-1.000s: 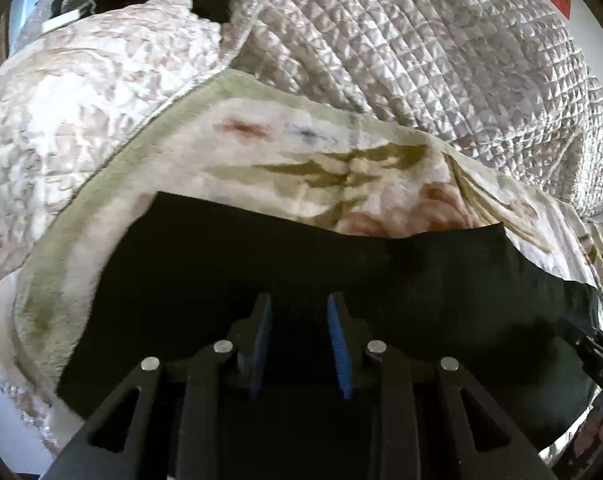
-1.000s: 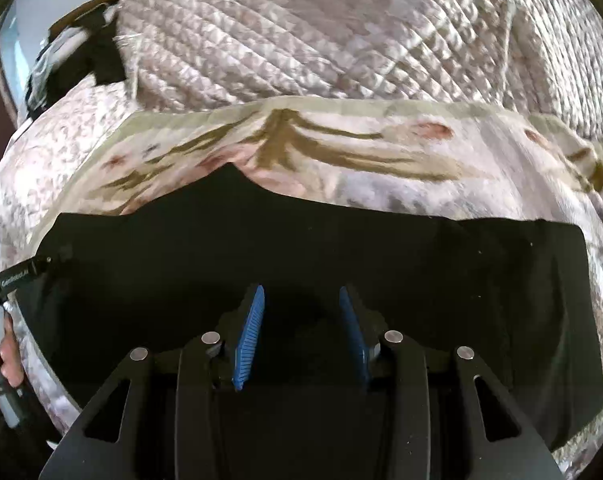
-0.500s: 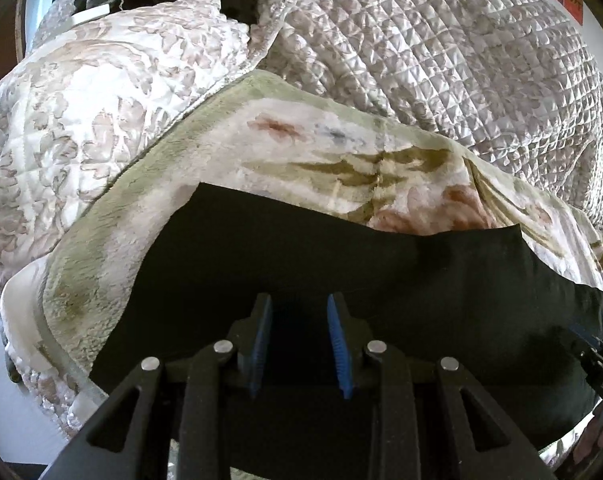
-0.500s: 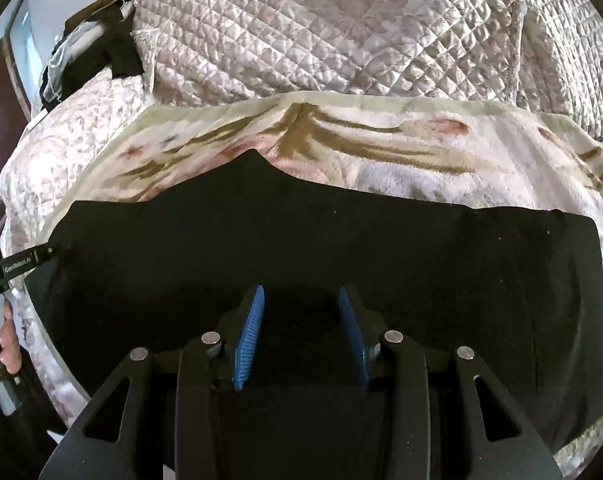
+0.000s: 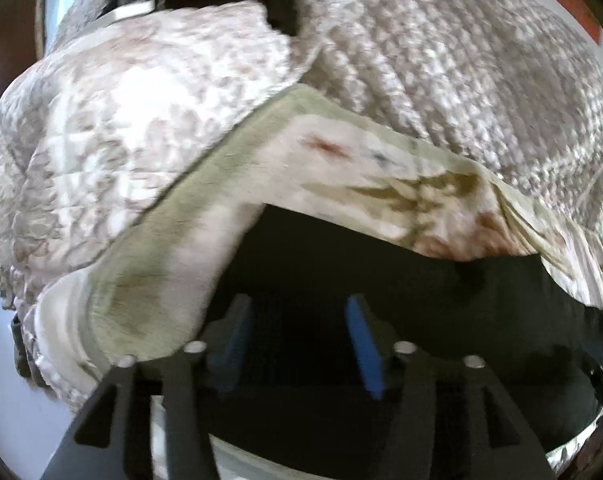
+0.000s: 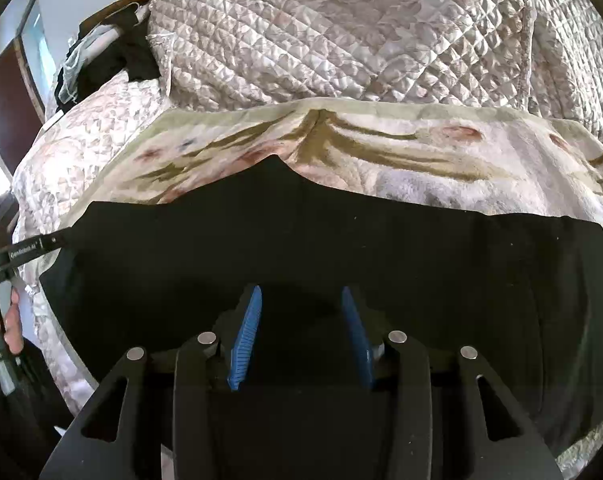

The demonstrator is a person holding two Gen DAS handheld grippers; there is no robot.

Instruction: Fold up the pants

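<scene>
Right wrist view shows the black pants (image 6: 301, 248) spread flat on a floral fleece blanket (image 6: 381, 148), stretching wide to both sides of the right gripper (image 6: 301, 320), whose blue-padded jaws stand spread with nothing between them, above the cloth. The pants' far edge runs just ahead of the jaws, with a small peak left of centre. Beyond it lie bare blanket and a heaped quilted bedspread (image 6: 341, 32). At the far left, the left gripper (image 6: 33, 250) meets the pants' corner. In the blurred left wrist view its jaws (image 5: 297, 328) are spread over the pants (image 5: 421, 280); bare blanket (image 5: 161, 260) lies to their left.
</scene>
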